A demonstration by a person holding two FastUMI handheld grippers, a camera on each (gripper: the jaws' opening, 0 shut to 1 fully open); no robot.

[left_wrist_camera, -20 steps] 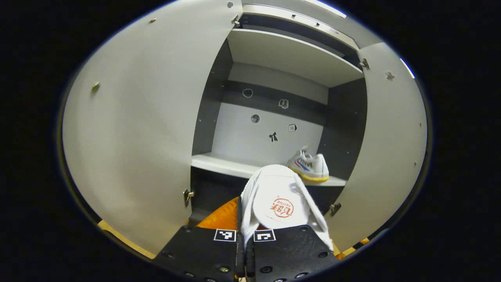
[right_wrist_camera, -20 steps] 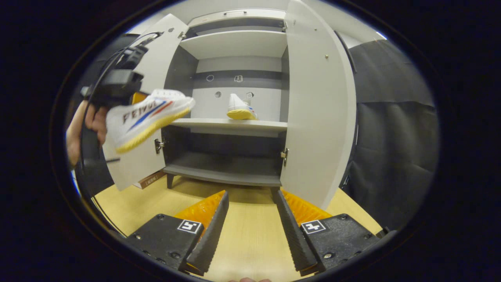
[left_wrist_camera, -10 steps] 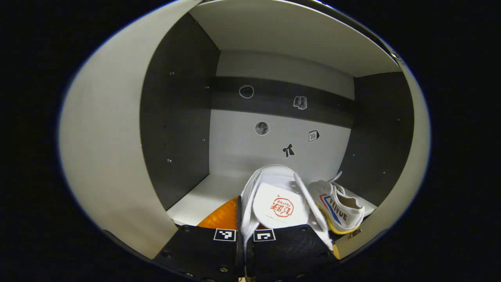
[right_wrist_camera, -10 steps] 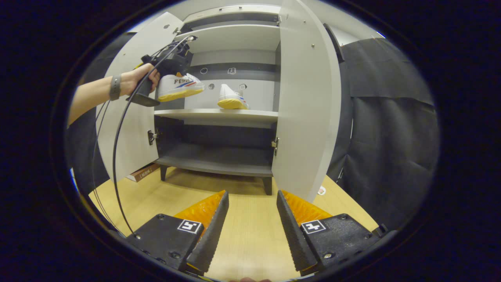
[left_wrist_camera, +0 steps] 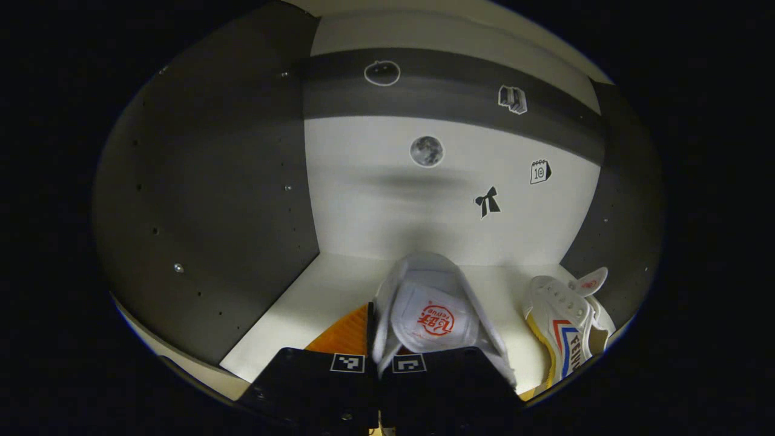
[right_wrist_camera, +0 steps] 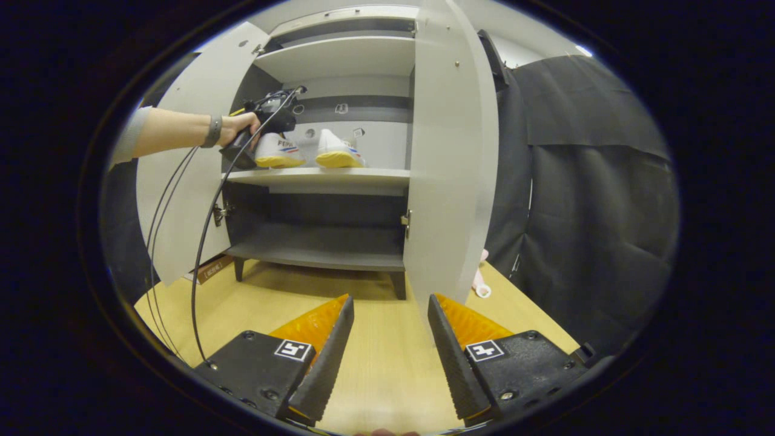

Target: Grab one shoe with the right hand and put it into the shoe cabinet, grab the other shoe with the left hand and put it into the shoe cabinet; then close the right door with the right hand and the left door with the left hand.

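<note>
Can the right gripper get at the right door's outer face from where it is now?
Probably yes. The right gripper is open and empty, and the right door stands wide open just ahead, over bare wooden floor. The other hand works off at the shelf.

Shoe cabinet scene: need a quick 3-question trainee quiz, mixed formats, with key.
1. True or false: the left gripper is shut on a shoe inside the cabinet.
2. Multiple choice: in the right gripper view, where does the other shoe sit? A) on the floor B) on the middle shelf C) on the bottom shelf
3. Fill in: the right gripper hangs ____ over the wooden floor, holding nothing.

Key: 1 true; 2 B; 3 open. Both cabinet doors, the left door and the right door, stand open.
</note>
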